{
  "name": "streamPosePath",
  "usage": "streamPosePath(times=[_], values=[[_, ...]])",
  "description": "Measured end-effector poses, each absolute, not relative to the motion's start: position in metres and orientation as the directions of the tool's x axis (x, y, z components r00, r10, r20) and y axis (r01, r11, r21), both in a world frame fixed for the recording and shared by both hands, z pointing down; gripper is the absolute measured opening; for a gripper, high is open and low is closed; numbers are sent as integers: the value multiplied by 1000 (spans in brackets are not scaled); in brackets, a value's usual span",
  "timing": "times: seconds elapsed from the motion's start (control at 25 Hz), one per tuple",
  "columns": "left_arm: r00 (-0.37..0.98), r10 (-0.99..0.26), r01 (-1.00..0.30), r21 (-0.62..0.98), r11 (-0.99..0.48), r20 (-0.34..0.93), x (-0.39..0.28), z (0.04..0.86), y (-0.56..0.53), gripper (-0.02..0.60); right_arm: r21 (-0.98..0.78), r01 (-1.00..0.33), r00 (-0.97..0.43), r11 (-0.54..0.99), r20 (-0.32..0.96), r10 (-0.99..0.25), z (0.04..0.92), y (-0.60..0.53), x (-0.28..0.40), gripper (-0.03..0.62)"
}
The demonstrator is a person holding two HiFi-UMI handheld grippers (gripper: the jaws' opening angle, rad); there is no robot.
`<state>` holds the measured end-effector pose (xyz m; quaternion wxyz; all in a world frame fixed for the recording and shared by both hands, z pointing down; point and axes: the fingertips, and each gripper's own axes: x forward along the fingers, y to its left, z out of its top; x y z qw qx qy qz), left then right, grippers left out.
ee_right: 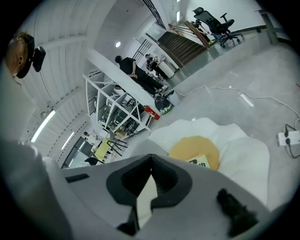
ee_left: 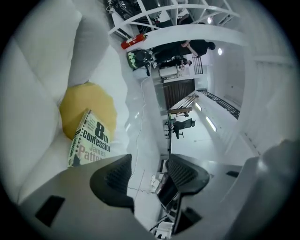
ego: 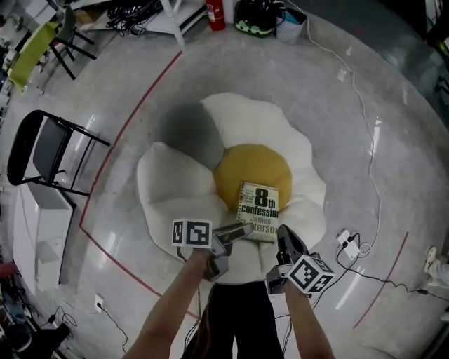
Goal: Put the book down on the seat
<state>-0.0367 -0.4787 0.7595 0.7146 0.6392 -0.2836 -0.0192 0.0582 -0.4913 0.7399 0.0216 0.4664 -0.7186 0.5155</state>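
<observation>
The seat is a big fried-egg cushion [ego: 270,126] on the floor, white with a yellow yolk [ego: 251,168]. A paperback book [ego: 258,210] lies flat, cover up, on the near edge of the yolk. My left gripper [ego: 238,231] is just left of the book's lower corner, open, with nothing between its pads. In the left gripper view the book [ee_left: 91,140] lies off to the left of the jaws [ee_left: 150,165]. My right gripper [ego: 283,234] hangs beside the book's lower right corner, shut and empty. The right gripper view shows its jaws [ee_right: 151,165] closed and the book [ee_right: 200,161] beyond them.
A black folding chair [ego: 42,151] stands to the left beside a white box [ego: 45,231]. A power strip [ego: 349,243] and a cable [ego: 372,161] lie on the floor to the right. Red tape lines [ego: 126,126] cross the floor. A fire extinguisher [ego: 215,14] and gear stand at the far wall.
</observation>
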Motion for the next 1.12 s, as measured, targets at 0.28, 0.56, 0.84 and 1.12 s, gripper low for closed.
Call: streamPosePath(times=[0.28,0.56,0.84,1.12], values=[[730,-541,-418,899,128,416,-53,672,-479,63,-713,-699,-548,57,483,-683,659,-477,62,11],[658,-665,-498,867,-32,353,-60,579,-470,11,-704,-698,-583,130,454,-674,585,-456,59,11],[666,-685,-548,817,-179,296,-48,502,-425,11,-679,-665,-670,310,359,-650,496,-417,41,11],[655,-702,-600,756,-260,279,-48,455,-391,11,-648,-655,-693,388,310,-651,444,-394,39,11]])
